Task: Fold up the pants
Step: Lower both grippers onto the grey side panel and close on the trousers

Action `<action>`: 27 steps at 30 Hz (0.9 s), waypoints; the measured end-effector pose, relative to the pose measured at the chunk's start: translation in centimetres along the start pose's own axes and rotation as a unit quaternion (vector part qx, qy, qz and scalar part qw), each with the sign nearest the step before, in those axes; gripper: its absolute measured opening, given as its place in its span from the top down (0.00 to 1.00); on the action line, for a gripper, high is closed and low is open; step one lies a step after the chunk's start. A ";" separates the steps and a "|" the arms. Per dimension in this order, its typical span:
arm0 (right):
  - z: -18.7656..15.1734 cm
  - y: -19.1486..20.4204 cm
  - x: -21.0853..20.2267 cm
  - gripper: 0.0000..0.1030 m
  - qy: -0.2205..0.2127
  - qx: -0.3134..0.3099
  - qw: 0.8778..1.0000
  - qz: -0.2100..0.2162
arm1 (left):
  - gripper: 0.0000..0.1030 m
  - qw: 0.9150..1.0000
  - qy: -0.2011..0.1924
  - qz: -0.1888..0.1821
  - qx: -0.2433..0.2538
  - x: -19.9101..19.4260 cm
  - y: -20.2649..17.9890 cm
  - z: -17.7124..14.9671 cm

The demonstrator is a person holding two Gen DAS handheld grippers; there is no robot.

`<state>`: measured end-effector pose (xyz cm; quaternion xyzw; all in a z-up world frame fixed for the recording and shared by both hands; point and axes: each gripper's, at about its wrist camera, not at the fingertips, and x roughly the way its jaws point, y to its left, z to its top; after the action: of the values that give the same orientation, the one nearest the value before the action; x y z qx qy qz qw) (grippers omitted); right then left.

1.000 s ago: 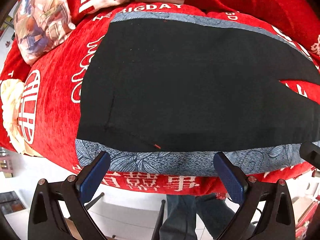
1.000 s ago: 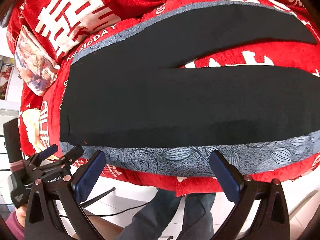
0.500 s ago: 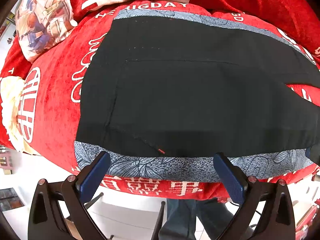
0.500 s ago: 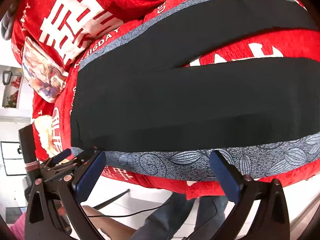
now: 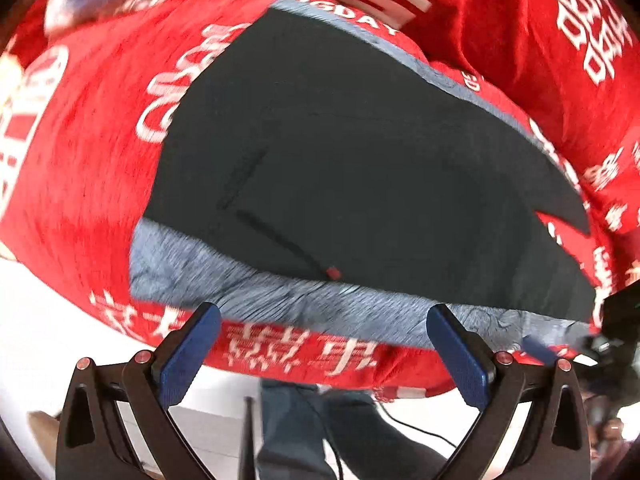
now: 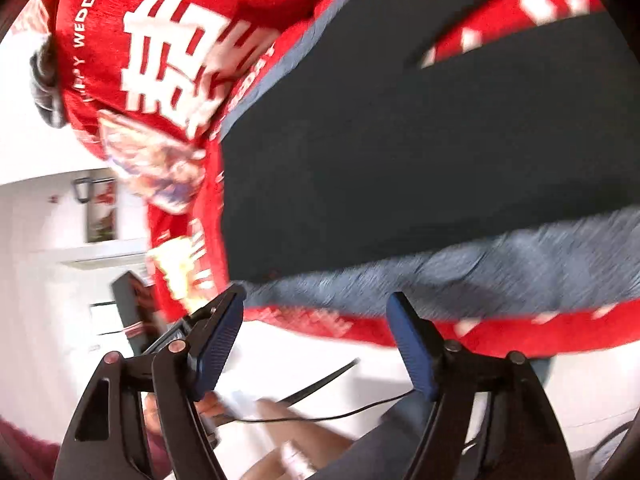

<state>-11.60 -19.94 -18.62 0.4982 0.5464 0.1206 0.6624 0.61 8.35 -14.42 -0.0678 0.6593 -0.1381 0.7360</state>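
Black fabric, the pants (image 5: 360, 168) lay flat on a grey leaf-print sheet (image 5: 280, 300) over a red blanket (image 5: 88, 168), just ahead of both grippers. The left gripper (image 5: 322, 350) was spread wide and empty, facing the waist end, with the near hem just beyond its fingertips. The right gripper (image 6: 316, 336) was likewise parted and held nothing. The long axis ran rightward from there, with two legs (image 6: 500, 128) splitting apart, so the left gripper seemed nearer the waistband.
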 end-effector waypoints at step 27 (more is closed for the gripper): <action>-1.8 -9.5 0.7 0.25 -0.061 0.143 0.987 0.030 | 0.26 0.993 0.019 -0.053 -0.104 4.8 4.1 1.4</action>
<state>-16.52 -22.96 -26.37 0.6099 0.5019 0.0306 0.6126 2.91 10.71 -19.99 -0.1761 0.6797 -0.1084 0.7037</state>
